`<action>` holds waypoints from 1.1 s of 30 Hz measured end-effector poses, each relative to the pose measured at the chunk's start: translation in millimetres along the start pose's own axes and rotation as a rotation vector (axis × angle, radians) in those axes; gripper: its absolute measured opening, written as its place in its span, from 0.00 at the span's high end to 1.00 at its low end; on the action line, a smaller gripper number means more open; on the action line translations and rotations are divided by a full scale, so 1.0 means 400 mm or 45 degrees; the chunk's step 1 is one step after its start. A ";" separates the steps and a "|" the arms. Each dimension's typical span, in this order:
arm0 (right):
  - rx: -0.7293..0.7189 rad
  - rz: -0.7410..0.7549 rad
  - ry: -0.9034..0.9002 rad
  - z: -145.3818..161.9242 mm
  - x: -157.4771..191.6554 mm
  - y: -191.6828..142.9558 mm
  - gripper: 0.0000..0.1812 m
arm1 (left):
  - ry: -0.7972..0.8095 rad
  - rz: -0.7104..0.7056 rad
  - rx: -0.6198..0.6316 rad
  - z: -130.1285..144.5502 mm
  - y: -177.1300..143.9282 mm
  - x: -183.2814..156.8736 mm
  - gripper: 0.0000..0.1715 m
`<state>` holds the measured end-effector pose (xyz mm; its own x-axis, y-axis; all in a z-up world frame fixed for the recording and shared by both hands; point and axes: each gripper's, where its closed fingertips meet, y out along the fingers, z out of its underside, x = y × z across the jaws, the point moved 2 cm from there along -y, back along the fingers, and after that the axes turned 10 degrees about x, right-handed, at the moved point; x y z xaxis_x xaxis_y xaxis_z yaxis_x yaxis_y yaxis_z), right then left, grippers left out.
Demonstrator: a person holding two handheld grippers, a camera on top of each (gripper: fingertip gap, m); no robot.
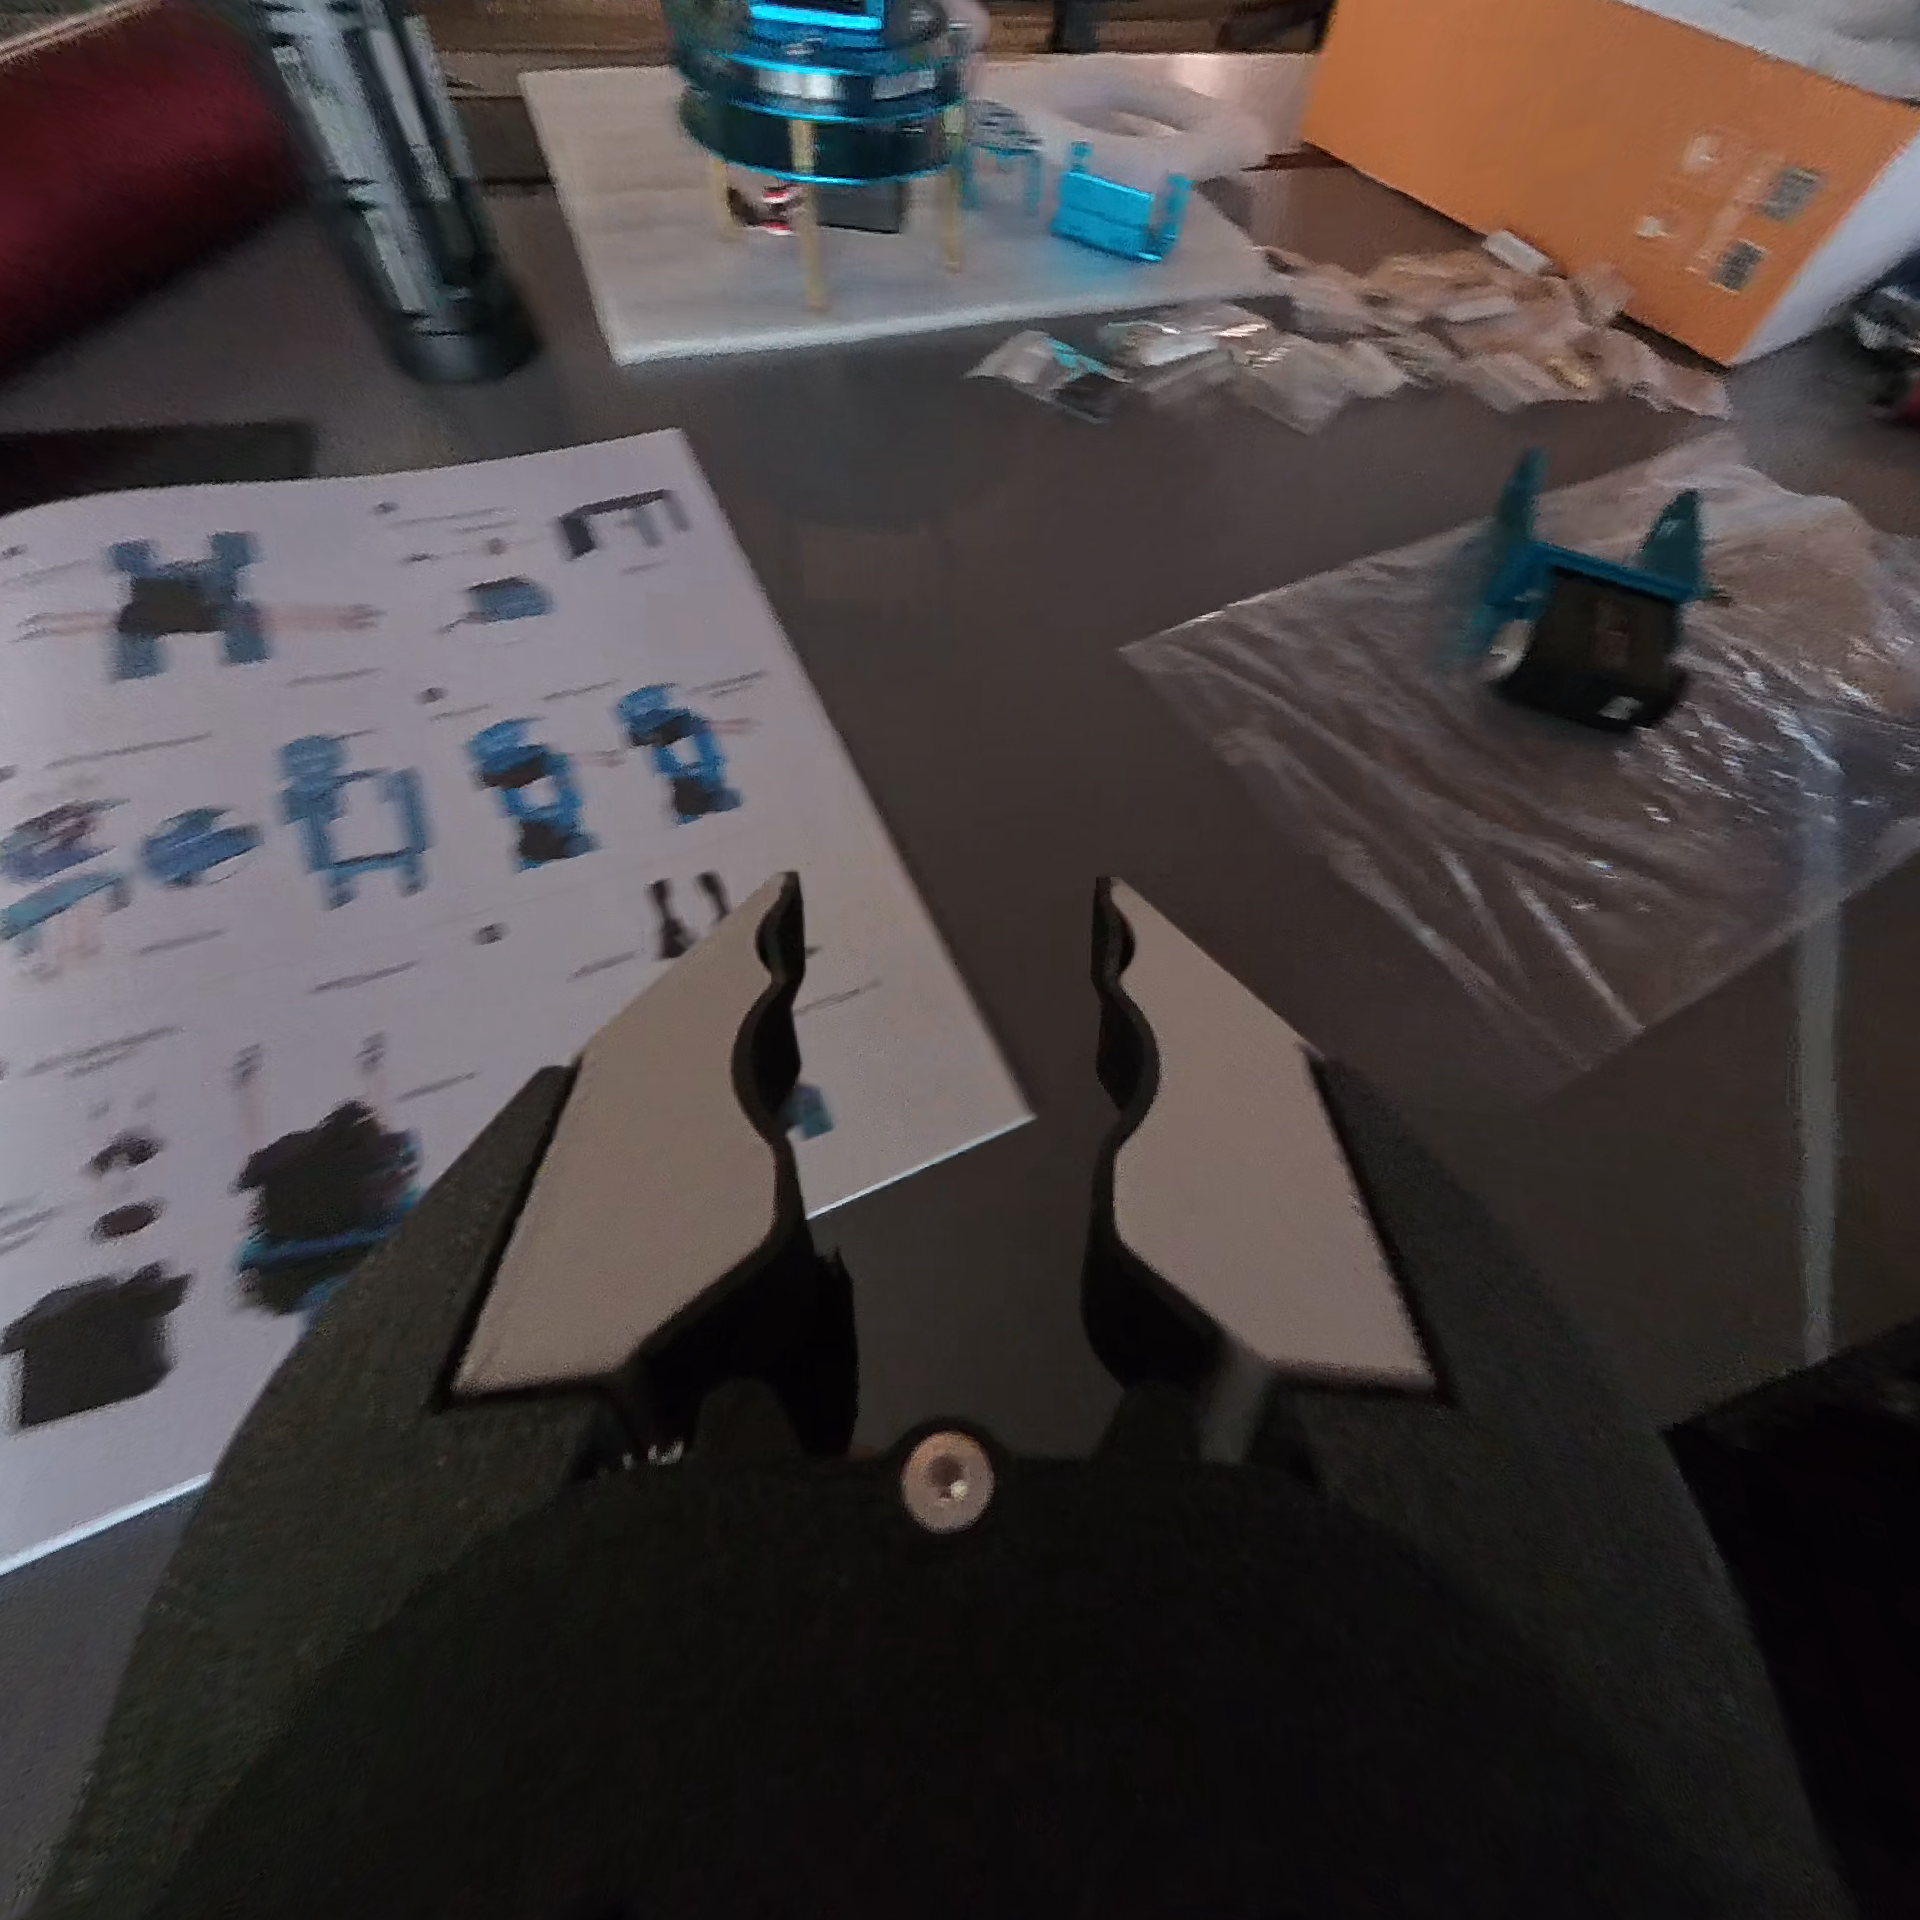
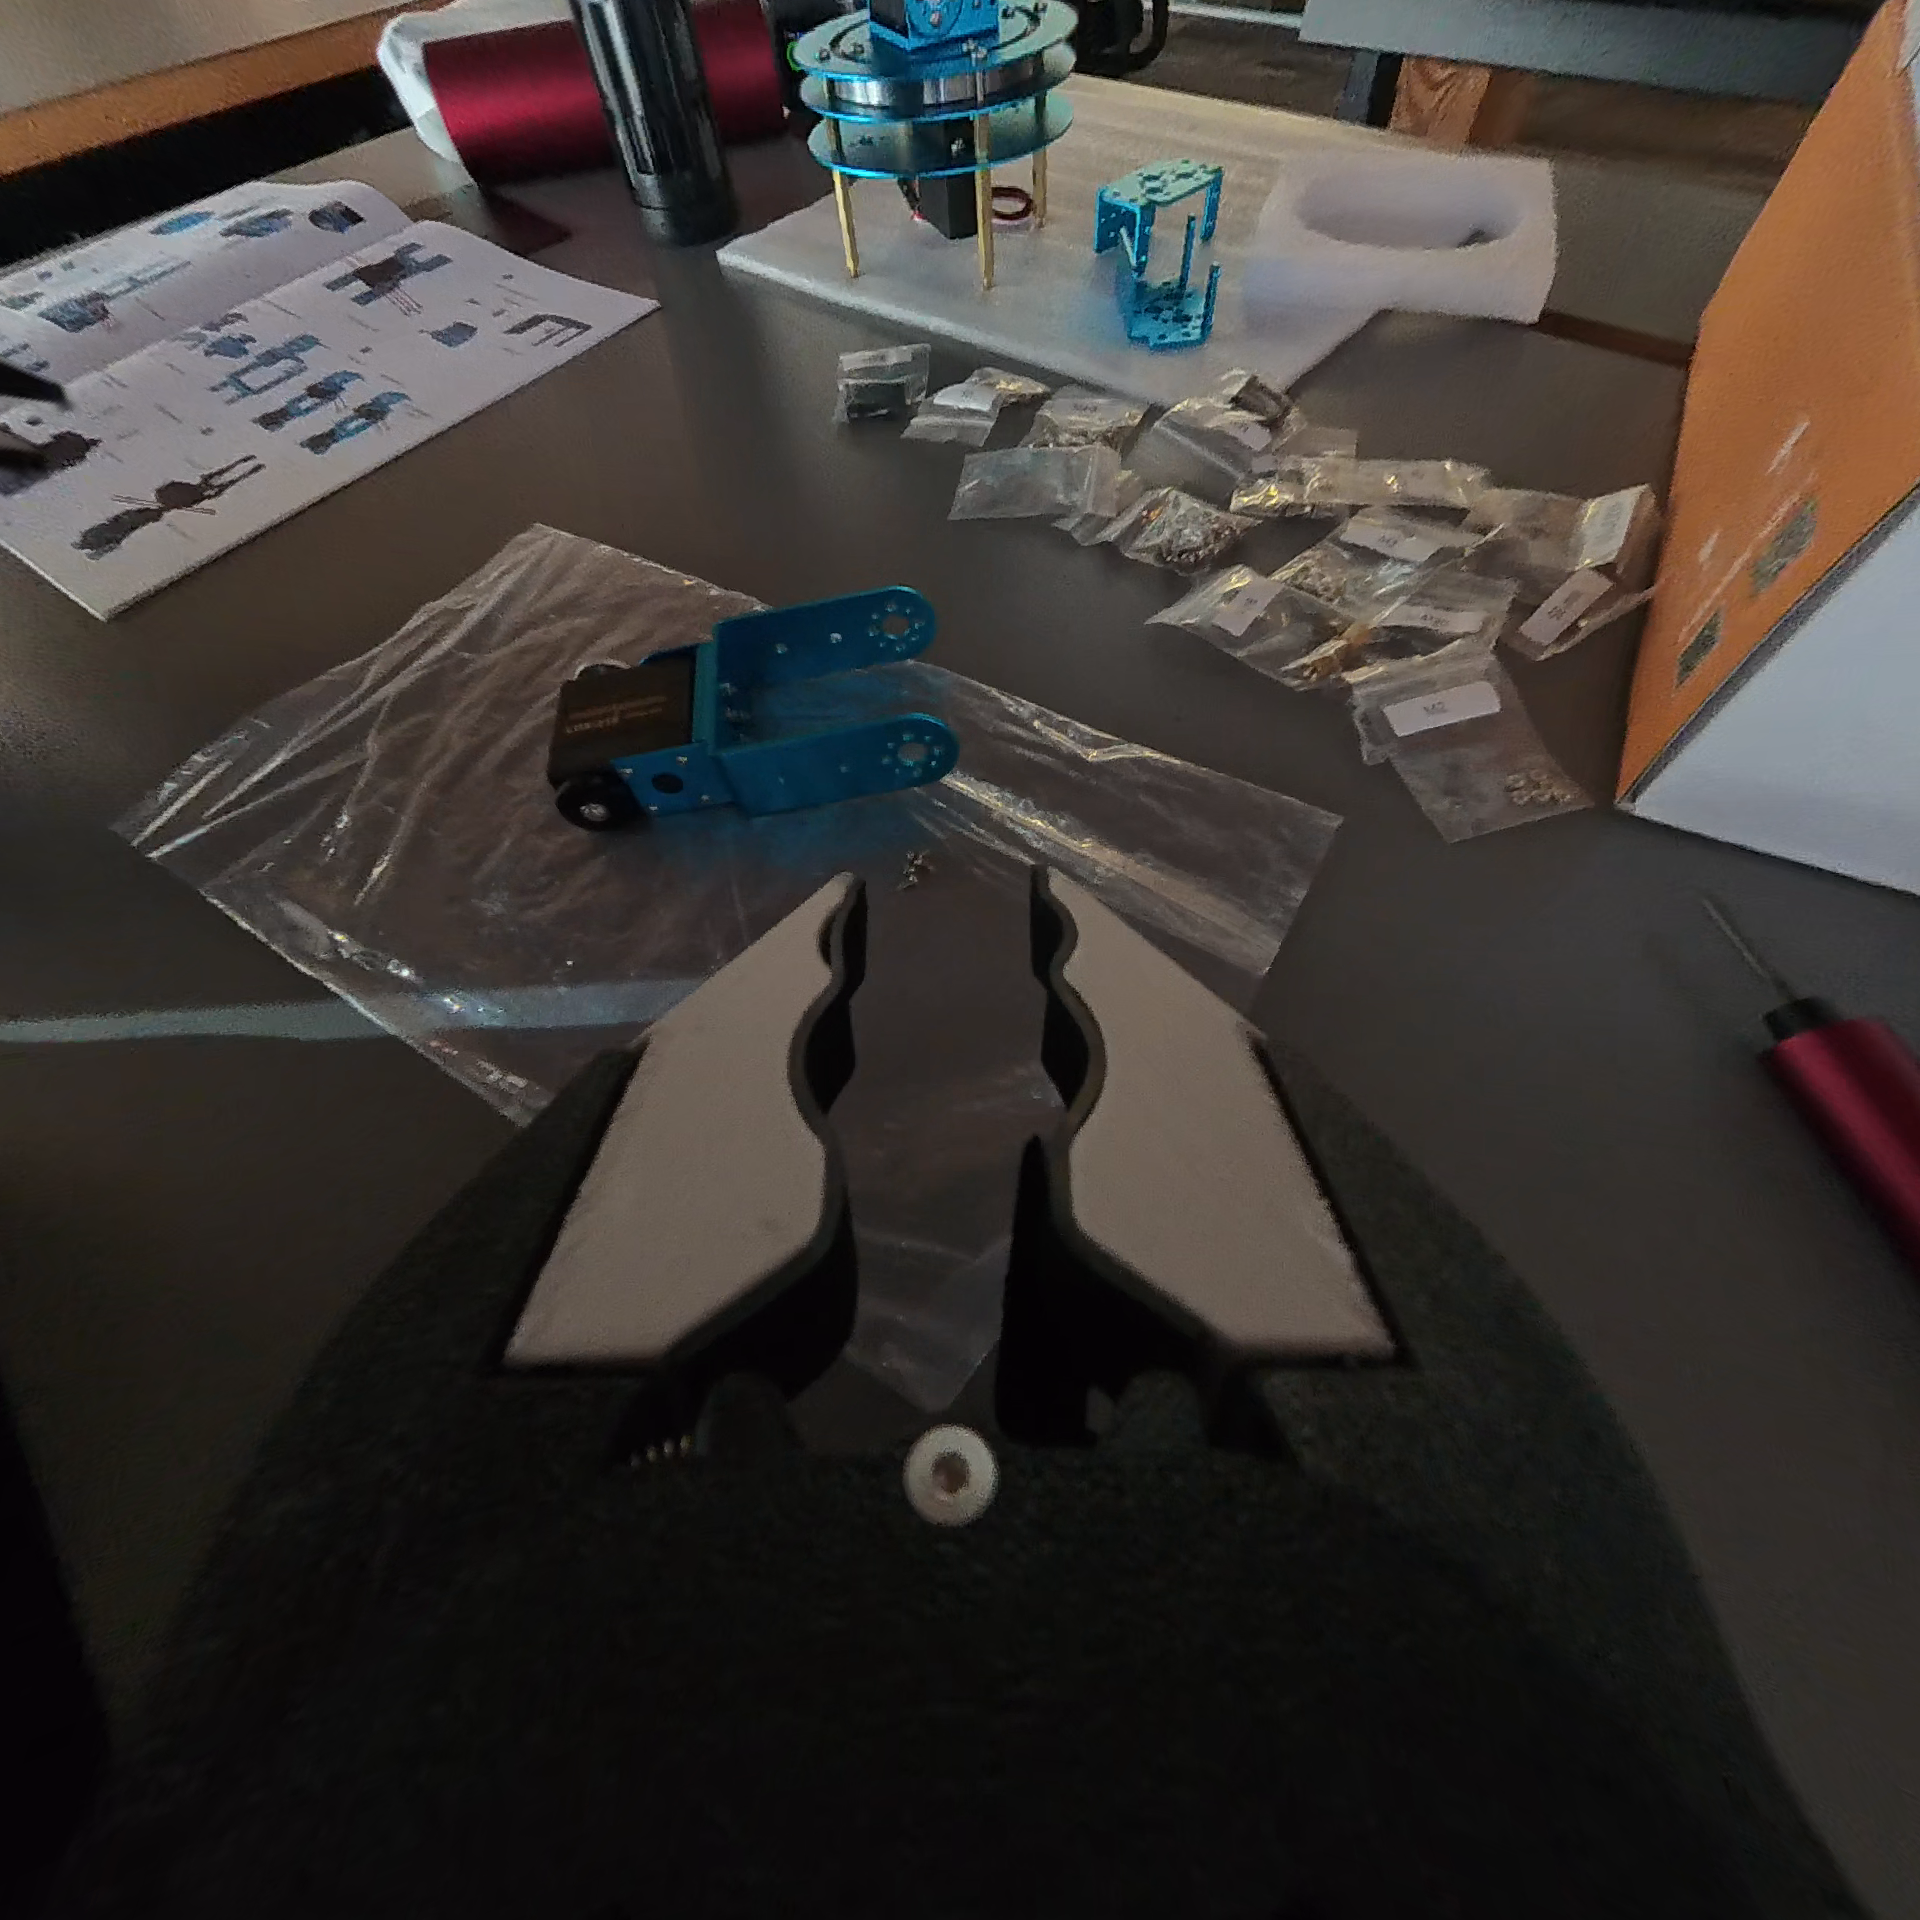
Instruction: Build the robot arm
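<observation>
My left gripper (image 1: pixel 948 894) is open and empty above the grey table, at the right edge of an illustrated instruction sheet (image 1: pixel 364 831). A blue metal bracket with a black servo (image 1: pixel 1558 623) lies on a clear plastic bag (image 1: pixel 1507 831) to its right. My right gripper (image 2: pixel 945 888) is open and empty over the near part of that bag (image 2: pixel 520 831). The bracket with the servo (image 2: pixel 748 717) lies just beyond its tips, a little left. A few small screws (image 2: pixel 912 871) lie on the bag right at the tips.
A blue round tiered assembly on brass legs (image 2: pixel 925 114) and a blue bracket frame (image 2: pixel 1158 249) stand on a white foam sheet (image 2: pixel 1039 322). Several small bags of hardware (image 2: pixel 1299 540) lie beside an orange box (image 2: pixel 1787 468). A red-handled screwdriver (image 2: pixel 1849 1091) lies at right. A dark cylinder (image 2: pixel 665 114) stands at the back. Some 35 cm of space lies between my two pairs of fingers.
</observation>
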<state>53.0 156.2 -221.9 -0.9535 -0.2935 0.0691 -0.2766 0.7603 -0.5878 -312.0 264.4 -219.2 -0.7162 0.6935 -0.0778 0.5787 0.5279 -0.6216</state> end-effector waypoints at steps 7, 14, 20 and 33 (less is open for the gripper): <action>0.016 0.112 -0.061 -0.002 -0.004 0.015 0.84 | -0.035 -0.151 -0.002 0.032 -0.035 0.168 0.71; 0.087 0.173 -0.060 0.012 -0.015 0.029 0.84 | -0.041 -0.120 0.004 0.052 -0.030 0.227 0.71; 0.090 0.174 -0.017 0.011 -0.026 0.029 0.84 | -0.049 -0.133 -0.015 0.058 -0.039 0.252 0.71; -0.043 0.060 0.055 -0.060 -0.046 0.026 0.86 | -0.064 -0.257 0.018 0.074 -0.069 0.277 0.71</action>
<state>64.8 183.6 -209.9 -0.9696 -0.2324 0.0769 -0.2346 0.7921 -0.5635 -419.1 312.0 -233.8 -0.8358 0.5489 0.0109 0.4164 0.6466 -0.6392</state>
